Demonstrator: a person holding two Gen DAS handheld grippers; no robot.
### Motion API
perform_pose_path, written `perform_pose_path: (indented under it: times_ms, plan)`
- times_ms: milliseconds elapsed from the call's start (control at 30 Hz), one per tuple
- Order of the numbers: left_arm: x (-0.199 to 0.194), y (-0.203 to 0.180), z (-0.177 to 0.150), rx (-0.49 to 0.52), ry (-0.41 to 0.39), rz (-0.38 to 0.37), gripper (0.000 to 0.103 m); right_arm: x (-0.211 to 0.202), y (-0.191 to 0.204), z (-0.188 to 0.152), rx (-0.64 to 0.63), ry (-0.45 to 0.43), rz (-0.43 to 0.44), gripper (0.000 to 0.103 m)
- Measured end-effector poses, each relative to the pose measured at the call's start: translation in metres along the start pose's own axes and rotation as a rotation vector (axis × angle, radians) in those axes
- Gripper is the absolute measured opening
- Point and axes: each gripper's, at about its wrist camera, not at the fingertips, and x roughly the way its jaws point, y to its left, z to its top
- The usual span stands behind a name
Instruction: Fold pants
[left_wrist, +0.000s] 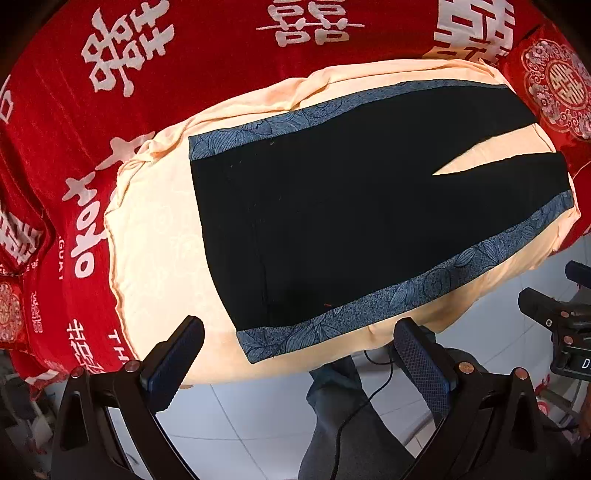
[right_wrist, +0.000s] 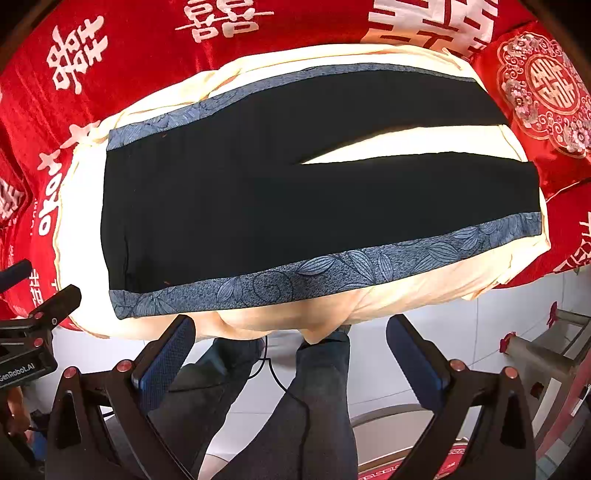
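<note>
Black pants with blue leaf-patterned side stripes, spread flat and unfolded on cream sheet, legs parted toward far right. Sheet laid over red bedspread with white characters. Left gripper and right gripper held wide apart near edge, nothing grasped. Tiled floor seen below.

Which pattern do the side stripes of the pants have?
Blue leaf print on the side stripes, clearest in the right wrist view.

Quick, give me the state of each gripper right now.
Left gripper: open, holding nothing, short of the black pants.
Right gripper: open, holding nothing, also short of the pants.
</note>
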Motion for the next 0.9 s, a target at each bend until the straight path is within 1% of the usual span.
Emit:
perform_pose_path:
  times_ms: [300,600,900]
  plan:
    - [0.001,-0.005,0.005,0.001,0.007,0.009,0.103,0.002,-0.004,0.005,0.006,0.009,0.012,0.103]
    - [-0.001,-0.016,0.006,-0.012,0.017,0.021,0.103,0.001,-0.017,0.01,-0.004,0.007,0.028,0.103]
    - [-0.007,-0.03,-0.003,-0.111,0.027,0.031,0.103,-0.004,-0.032,0.009,-0.089,0.003,0.035,0.103]
